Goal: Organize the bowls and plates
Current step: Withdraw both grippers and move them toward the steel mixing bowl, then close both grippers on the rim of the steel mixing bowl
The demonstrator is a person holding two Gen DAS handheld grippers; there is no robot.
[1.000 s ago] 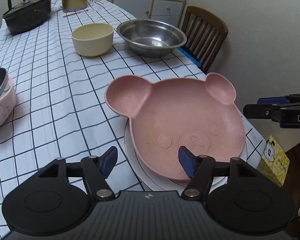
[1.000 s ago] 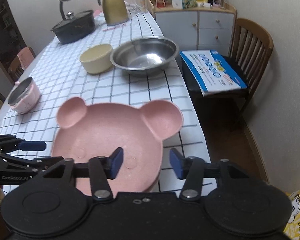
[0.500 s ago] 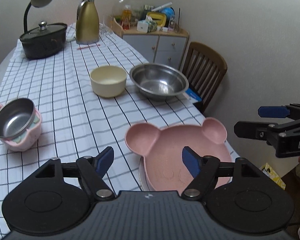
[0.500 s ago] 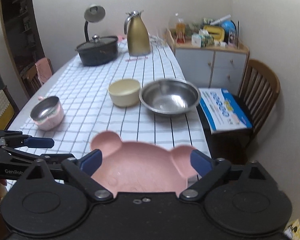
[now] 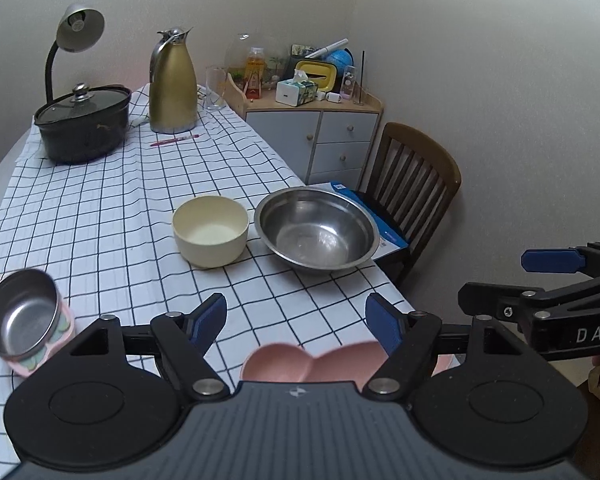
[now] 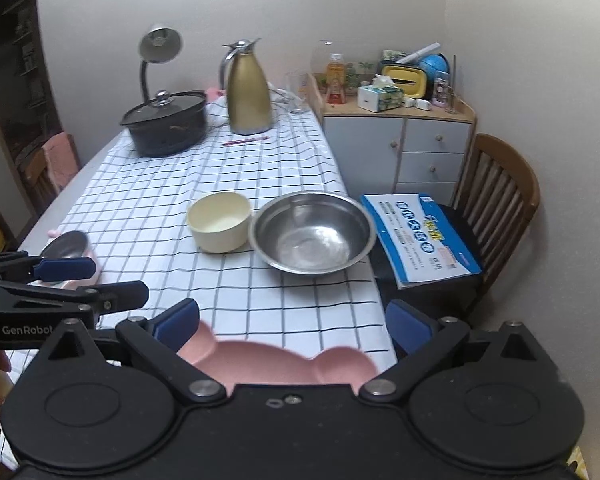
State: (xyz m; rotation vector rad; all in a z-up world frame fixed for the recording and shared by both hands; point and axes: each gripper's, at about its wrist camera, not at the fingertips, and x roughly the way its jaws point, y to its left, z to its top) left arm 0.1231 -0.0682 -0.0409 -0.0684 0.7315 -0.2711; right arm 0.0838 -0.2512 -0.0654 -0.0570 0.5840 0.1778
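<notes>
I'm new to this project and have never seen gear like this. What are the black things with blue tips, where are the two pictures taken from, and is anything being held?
No robot here: a person holds one pair of hand-operated tongs in each hand, with a wide-angle camera on each looking forward along its two blue-padded fingers. One picture looks out from the left tongs, the other from the right tongs; each also shows the other pair at its edge.

On the checked tablecloth lie a cream bowl, a large steel bowl, a small steel bowl in a pink holder, and nearest, a pink bear-shaped plate. Further back stand a black lidded pot and a gold jug.

Nothing is held: both tongs have just been opening, and both are open and empty above the pink plate.
</notes>
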